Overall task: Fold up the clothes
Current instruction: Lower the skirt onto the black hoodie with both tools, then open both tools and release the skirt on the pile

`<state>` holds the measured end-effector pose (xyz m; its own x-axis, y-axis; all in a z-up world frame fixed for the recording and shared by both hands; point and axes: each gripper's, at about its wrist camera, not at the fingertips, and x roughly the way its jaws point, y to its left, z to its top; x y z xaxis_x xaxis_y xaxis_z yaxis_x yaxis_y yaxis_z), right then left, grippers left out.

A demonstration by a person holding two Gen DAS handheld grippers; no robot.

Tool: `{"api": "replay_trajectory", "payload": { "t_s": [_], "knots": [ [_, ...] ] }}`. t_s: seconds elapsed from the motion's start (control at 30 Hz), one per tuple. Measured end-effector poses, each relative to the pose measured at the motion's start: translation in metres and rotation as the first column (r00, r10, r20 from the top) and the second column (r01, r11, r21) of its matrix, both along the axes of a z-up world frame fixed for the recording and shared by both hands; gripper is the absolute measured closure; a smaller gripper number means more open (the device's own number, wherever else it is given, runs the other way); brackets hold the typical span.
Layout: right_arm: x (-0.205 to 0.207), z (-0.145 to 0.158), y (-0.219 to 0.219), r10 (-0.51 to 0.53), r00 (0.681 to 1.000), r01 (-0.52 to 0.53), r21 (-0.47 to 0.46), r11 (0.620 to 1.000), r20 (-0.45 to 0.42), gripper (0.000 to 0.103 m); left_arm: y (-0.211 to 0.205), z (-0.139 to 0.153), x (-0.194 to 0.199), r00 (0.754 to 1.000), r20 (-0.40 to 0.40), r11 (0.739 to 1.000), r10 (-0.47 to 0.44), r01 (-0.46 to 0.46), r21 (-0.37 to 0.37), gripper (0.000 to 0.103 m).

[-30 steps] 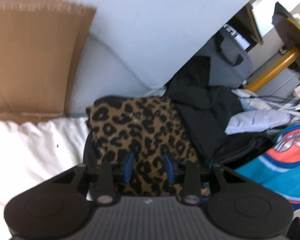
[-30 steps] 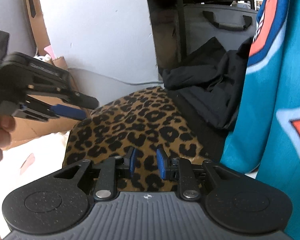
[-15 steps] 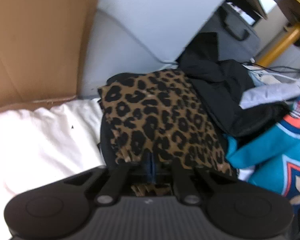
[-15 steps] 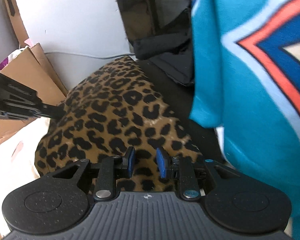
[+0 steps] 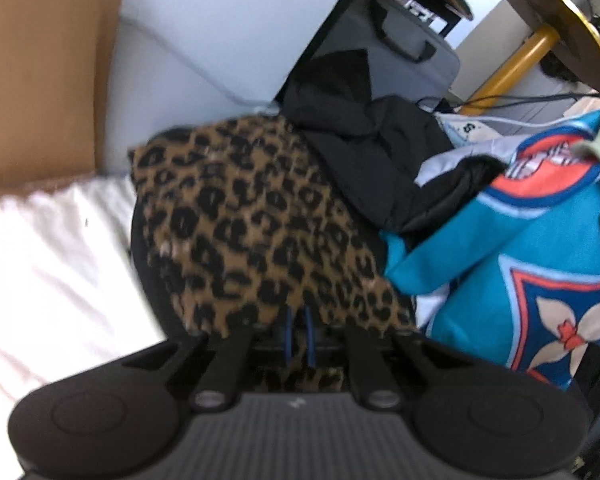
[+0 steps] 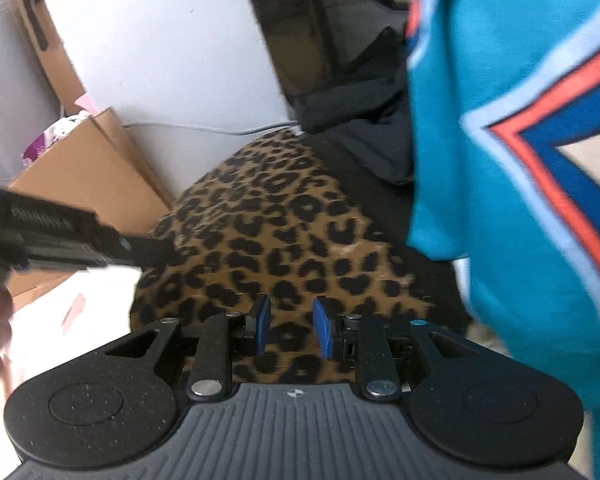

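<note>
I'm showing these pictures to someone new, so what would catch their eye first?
Probably the leopard-print garment, lying mid-frame on a dark layer, its near edge pinched by the left gripper. Next, the bright teal jersey with orange and blue trim hangs close on the right. The right gripper hovers open over the leopard print.

Your leopard-print garment [image 5: 256, 224] sat mid-frame, spread flat over something black, near edge pinched. Teal jersey [image 6: 520, 152] with orange-blue crest hung at frame right.
</note>
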<state>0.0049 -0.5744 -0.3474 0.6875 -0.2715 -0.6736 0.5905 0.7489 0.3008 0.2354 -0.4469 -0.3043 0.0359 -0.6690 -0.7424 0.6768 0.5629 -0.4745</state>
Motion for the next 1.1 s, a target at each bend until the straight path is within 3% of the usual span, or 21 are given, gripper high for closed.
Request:
{"api": "replay_trajectory", "payload": {
  "t_s": [0.2, 0.47, 0.6, 0.9, 1.1],
  "knots": [
    [0.016, -0.005, 0.012, 0.021, 1.000, -0.021, 0.038, 0.999, -0.001, 0.072, 0.022, -0.025, -0.008, 0.997, -0.040, 0.998, 0.063, -0.062, 0.023, 0.097],
    [0.007, -0.012, 0.021, 0.027, 0.997, -0.023, 0.064, 0.998, -0.066, 0.072, 0.048, -0.035, -0.017, 0.990, -0.079, 0.992, 0.118, -0.115, 0.043, 0.097],
    [-0.004, -0.011, 0.024, 0.027, 0.996, -0.021, 0.061, 0.998, -0.086, 0.072, 0.061, -0.038, -0.021, 0.984, -0.098, 0.989, 0.146, -0.143, 0.038, 0.079],
    [-0.017, -0.002, 0.026, 0.024, 0.996, -0.019, 0.057, 0.998, -0.086, 0.072, 0.066, -0.057, -0.047, 0.976, -0.190, 0.994, 0.104, -0.096, 0.051, 0.077],
    [-0.034, -0.002, 0.022, -0.004, 0.994, 0.010, 0.061, 0.998, -0.108, 0.072, 0.070, -0.071, -0.066, 0.966, -0.229, 0.990, 0.120, -0.100, 0.096, 0.068]
  ]
}}
